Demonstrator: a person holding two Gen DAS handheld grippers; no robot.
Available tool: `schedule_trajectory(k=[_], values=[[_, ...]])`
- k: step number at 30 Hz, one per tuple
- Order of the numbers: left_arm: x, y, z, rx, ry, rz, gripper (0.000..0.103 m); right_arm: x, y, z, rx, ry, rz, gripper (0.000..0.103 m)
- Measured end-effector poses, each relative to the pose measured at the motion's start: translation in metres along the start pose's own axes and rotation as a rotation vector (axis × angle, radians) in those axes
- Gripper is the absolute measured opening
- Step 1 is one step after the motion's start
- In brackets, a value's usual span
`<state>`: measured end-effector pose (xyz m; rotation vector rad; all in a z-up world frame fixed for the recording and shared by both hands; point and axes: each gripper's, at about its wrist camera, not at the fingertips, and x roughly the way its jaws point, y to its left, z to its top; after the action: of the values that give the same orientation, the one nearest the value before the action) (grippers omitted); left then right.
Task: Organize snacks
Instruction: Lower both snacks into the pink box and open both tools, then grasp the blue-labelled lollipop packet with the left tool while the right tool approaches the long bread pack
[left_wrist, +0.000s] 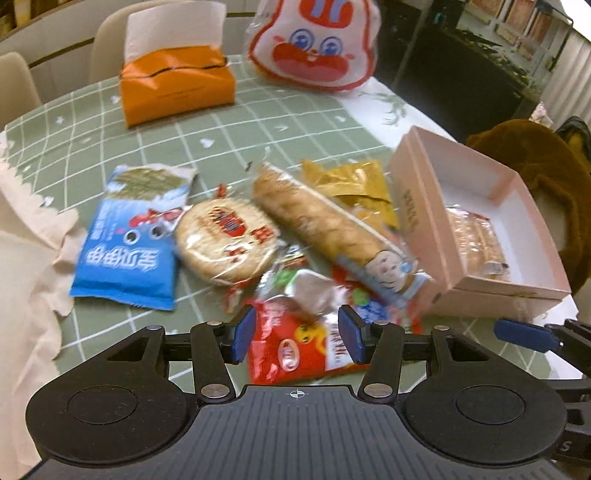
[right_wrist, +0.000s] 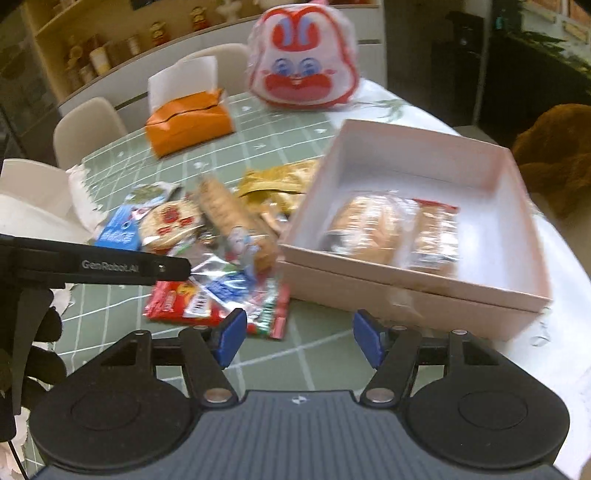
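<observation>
While we look along the left gripper (left_wrist: 295, 338), its jaws stand apart over the red packet (left_wrist: 291, 350), which lies between them and just below. Closing here could snag the silver wrapper (left_wrist: 314, 291) ahead of the jaws (the wrappers overlap), dragging several snacks at once. We hold it low, tilted down at the pile.

From the right gripper (right_wrist: 299, 341), jaws apart and empty, the pink box (right_wrist: 413, 295) sits just ahead and right, two packets inside. A hasty swing could knock its near wall; we hover level above the tablecloth (right_wrist: 317, 354).

Pink box (right_wrist: 413, 295), green checked tablecloth (left_wrist: 258, 122)
</observation>
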<state>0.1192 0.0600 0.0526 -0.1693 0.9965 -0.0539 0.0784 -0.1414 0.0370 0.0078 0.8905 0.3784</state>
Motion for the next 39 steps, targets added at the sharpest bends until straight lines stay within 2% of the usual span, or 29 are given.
schedule_trajectory(k=[6, 13, 15, 17, 22, 24, 28, 34, 37, 39], values=[[0.008, 0.018, 0.000, -0.047, 0.027, -0.029, 0.055, 0.035, 0.013, 0.008, -0.039, 0.028, -0.021, 0.065], [0.009, 0.031, 0.001, -0.062, 0.029, -0.011, 0.055, 0.059, 0.035, 0.008, -0.024, 0.049, 0.036, 0.064], [0.009, 0.033, 0.002, -0.058, 0.024, 0.002, 0.055, 0.059, 0.046, 0.007, -0.045, 0.060, 0.080, 0.060], [0.009, 0.036, 0.003, -0.060, 0.023, 0.008, 0.055, 0.058, 0.053, 0.004, -0.055, 0.079, 0.132, 0.052], [0.012, 0.034, 0.005, -0.059, 0.047, -0.029, 0.055, 0.055, 0.067, 0.000, -0.077, 0.079, 0.152, 0.051], [0.013, 0.028, 0.005, -0.038, 0.053, -0.041, 0.055, 0.053, 0.071, 0.000, -0.085, 0.081, 0.158, 0.047], [0.017, 0.022, 0.003, 0.007, 0.070, -0.014, 0.055, 0.050, 0.080, -0.001, -0.125, 0.075, 0.127, 0.043], [0.013, 0.033, -0.003, 0.016, 0.061, 0.016, 0.057, 0.042, 0.081, -0.003, -0.154, 0.054, 0.040, 0.043], [0.008, 0.040, -0.005, 0.013, 0.052, 0.038, 0.046, 0.041, 0.075, -0.003, -0.134, 0.049, 0.003, 0.043], [0.005, 0.044, -0.007, 0.006, 0.048, 0.050, 0.026, 0.041, 0.070, -0.003, -0.121, 0.047, -0.029, 0.043]])
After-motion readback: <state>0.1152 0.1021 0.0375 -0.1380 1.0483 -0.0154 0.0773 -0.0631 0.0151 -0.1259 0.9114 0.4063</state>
